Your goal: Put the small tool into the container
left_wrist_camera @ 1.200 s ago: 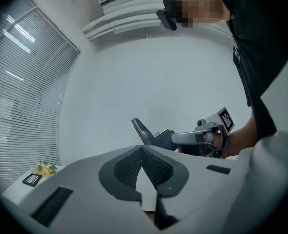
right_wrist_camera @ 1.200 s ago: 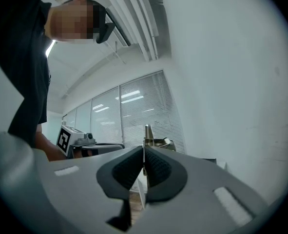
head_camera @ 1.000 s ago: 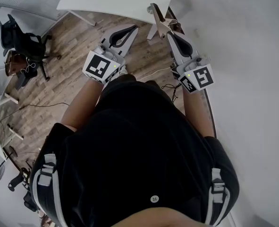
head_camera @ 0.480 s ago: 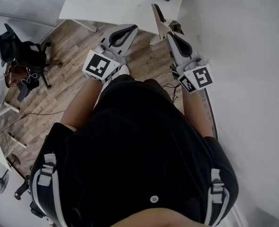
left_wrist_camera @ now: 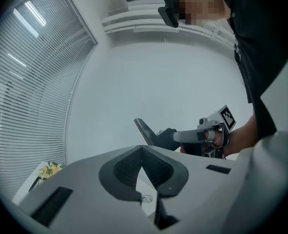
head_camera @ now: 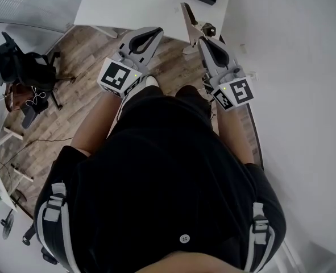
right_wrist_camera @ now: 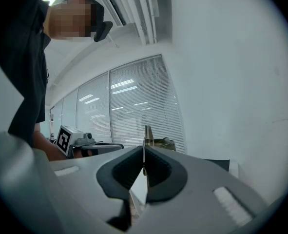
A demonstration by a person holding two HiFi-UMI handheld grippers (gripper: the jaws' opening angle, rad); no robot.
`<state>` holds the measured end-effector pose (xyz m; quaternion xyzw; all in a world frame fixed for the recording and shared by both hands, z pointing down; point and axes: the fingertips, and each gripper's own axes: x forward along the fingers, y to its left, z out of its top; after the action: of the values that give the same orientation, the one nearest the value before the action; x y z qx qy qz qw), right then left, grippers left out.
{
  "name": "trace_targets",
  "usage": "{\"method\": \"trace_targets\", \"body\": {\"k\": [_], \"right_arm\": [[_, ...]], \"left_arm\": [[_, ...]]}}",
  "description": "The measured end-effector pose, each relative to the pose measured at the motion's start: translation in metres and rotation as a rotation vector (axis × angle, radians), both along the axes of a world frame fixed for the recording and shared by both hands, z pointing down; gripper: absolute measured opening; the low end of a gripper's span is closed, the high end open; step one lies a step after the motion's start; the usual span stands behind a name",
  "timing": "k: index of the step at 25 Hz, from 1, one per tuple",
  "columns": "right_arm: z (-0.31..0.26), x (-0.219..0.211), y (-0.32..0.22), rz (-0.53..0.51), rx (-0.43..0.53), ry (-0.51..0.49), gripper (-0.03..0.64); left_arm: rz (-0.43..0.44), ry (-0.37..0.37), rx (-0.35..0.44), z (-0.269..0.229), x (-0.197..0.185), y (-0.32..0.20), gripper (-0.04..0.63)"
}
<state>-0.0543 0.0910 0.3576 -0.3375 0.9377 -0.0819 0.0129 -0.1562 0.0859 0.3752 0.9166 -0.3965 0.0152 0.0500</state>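
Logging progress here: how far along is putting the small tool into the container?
Done: the right gripper is shut on the small tool. In hand: it is held aloft, short of the white table. Remaining: drop it into the container, not clearly in view. The left gripper is shut, empty.

The person stands with both bare forearms held out ahead of the body, elbows bent. The left forearm (head_camera: 97, 124) leads to the left gripper (head_camera: 154, 33), which points towards 1 o'clock in the head view, marker cube (head_camera: 117, 77) nearest the body. Its jaws are pressed together at the tips with nothing between them. The right forearm (head_camera: 233, 136) carries the right gripper (head_camera: 203, 40), aimed towards 11 o'clock, so the two noses converge slightly without touching. Its jaws are closed on the small tool (head_camera: 189, 21), a thin flat blade that sticks out past the tips. The right hand (left_wrist_camera: 216, 139) is wrapped round its handle.
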Motion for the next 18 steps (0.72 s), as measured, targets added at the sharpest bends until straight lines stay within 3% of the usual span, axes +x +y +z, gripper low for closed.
{"method": "trace_targets", "body": {"k": [11,18], "right_arm": [[0.017,0.018,-0.048,-0.021,-0.010,-0.001,0.017],[0.020,0.051,-0.102,-0.046,-0.017,-0.014,0.017]], "left_arm": [[-0.019,0.003,-0.007,0.011,0.016,-0.041,0.008],[-0.026,-0.019,0.002,0.002,0.050,-0.091,0.009]]}}
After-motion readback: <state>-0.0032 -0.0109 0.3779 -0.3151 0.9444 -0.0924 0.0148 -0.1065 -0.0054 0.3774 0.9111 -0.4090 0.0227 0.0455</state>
